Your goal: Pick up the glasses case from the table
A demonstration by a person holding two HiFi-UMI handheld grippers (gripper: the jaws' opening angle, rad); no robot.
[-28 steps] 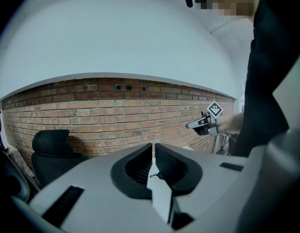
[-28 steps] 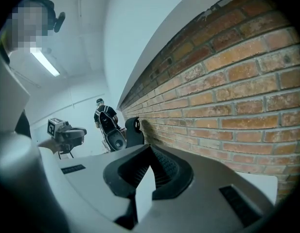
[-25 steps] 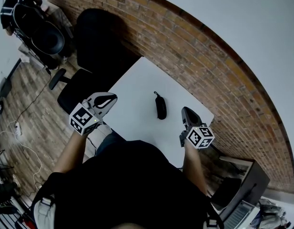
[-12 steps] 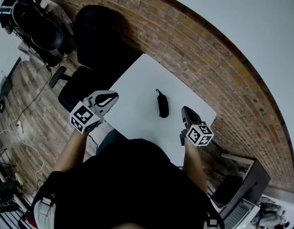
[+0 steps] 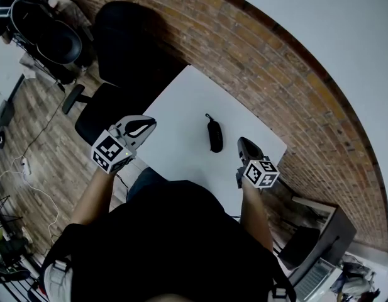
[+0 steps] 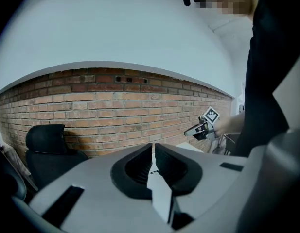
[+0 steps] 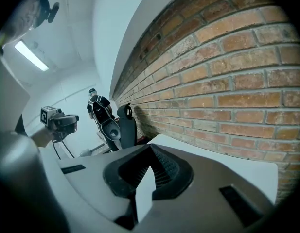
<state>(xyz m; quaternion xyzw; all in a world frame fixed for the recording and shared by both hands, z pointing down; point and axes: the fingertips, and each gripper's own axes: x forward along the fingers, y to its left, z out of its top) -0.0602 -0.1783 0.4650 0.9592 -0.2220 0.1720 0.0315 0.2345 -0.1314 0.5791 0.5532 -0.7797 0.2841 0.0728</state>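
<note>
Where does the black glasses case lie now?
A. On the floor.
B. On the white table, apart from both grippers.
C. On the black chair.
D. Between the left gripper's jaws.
B: the glasses case lies on the table, with the left gripper and the right gripper both apart from it.

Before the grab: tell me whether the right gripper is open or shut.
Shut and empty: the right gripper shows its jaws closed together, nothing between them.
</note>
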